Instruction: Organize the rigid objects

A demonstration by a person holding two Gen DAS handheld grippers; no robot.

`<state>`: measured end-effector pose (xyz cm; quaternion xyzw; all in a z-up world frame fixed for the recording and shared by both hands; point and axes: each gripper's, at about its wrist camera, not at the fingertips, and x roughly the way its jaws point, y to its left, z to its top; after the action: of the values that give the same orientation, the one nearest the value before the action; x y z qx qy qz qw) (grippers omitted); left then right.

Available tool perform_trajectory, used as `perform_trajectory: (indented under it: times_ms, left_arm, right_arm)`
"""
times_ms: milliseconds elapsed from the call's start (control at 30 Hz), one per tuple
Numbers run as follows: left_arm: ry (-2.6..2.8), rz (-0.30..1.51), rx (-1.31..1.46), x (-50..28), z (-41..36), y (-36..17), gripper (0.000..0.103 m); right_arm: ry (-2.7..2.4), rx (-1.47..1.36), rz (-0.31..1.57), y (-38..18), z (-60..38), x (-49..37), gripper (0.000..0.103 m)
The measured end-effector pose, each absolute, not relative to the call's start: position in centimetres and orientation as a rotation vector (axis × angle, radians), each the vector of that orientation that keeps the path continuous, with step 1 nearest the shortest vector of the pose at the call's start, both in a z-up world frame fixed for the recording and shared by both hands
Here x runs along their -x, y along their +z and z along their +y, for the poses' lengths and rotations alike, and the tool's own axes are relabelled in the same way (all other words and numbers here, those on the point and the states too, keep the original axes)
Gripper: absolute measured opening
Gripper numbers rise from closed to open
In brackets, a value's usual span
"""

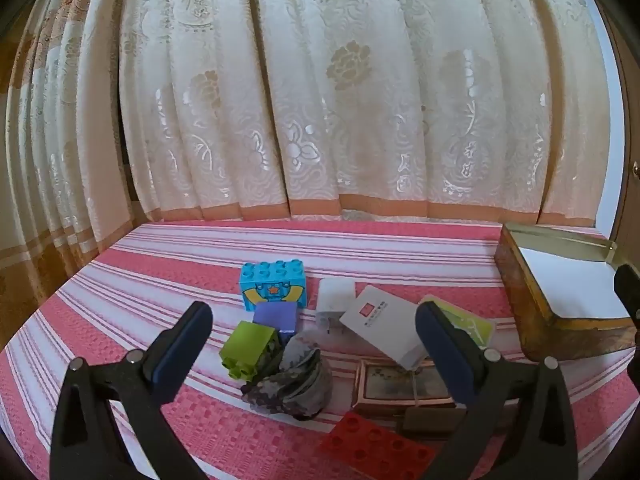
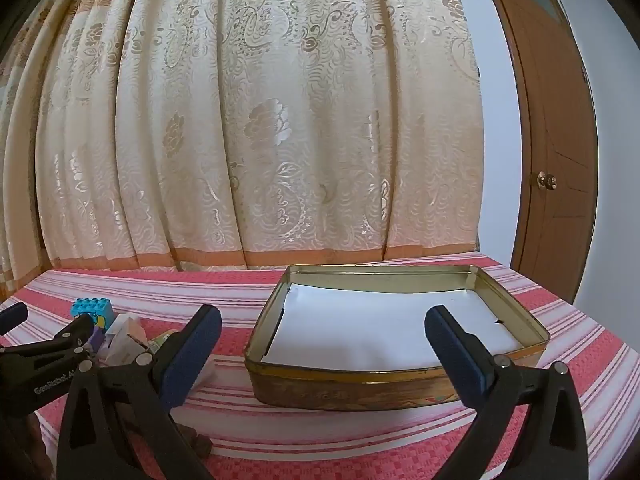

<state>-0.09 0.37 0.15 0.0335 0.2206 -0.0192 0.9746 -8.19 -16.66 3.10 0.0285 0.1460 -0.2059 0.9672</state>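
Observation:
A heap of small things lies on the striped cloth in the left wrist view: a blue printed brick point(image 1: 273, 285), a purple block point(image 1: 276, 317), a green brick point(image 1: 250, 350) on its side, a red studded plate point(image 1: 378, 450), a white charger point(image 1: 335, 300), a white card box point(image 1: 384, 326), a green card point(image 1: 470, 322) and a small framed box point(image 1: 400, 386). My left gripper point(image 1: 314, 350) hangs open just above this heap, holding nothing. My right gripper point(image 2: 324, 346) is open in front of the metal tin point(image 2: 360, 382), whose bottom is lined with white paper. The left gripper point(image 2: 44, 354) shows at that view's left edge.
A crumpled grey patterned cloth point(image 1: 298, 382) lies among the bricks. A cream curtain point(image 1: 320, 100) hangs close behind the table. A brown door point(image 2: 556, 152) with a knob stands at the right. The striped tablecloth point(image 1: 120, 280) is bare to the left of the heap.

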Motion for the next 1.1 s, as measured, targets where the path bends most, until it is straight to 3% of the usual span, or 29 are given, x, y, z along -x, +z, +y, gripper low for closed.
perform_trajectory:
  times_ms: [1100]
  left_arm:
    - [-0.031, 0.459, -0.062, 0.13, 0.21, -0.35, 0.103]
  right_arm:
    - [-0.416, -0.053, 0.298, 3.12, -16.63, 8.08, 0.103]
